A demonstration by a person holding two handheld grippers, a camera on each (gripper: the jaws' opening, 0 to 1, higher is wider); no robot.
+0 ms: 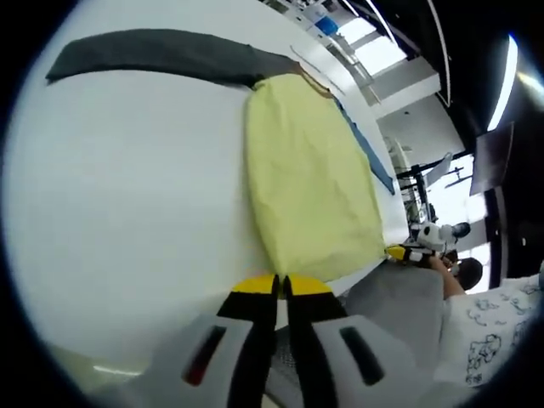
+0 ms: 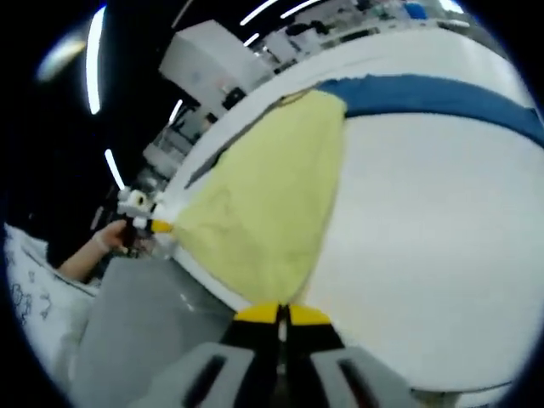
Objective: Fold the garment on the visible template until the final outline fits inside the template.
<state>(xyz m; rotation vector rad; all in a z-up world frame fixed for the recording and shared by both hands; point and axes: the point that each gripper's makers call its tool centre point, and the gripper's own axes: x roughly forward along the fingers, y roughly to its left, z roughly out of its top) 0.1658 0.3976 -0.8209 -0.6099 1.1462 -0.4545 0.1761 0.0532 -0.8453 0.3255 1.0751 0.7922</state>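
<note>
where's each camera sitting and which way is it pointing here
Left gripper view: rides on the left claw, looking along its closed jaws across the white table at the yellow garment, with a dark gray strip beyond; the right claw and a hand show at the right.
Right gripper view: rides on the right claw, jaws closed at the yellow garment's near edge, facing a blue strip; the left claw and a hand show at the left.
Shared: the garment, the table and both claws.

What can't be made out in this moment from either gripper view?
- Left gripper view: the dark cloth runs under the yellow garment; its end is hidden.
- Right gripper view: the blue cloth runs off the edge.
- Both views: no template outline can be made out on the white table.
</note>
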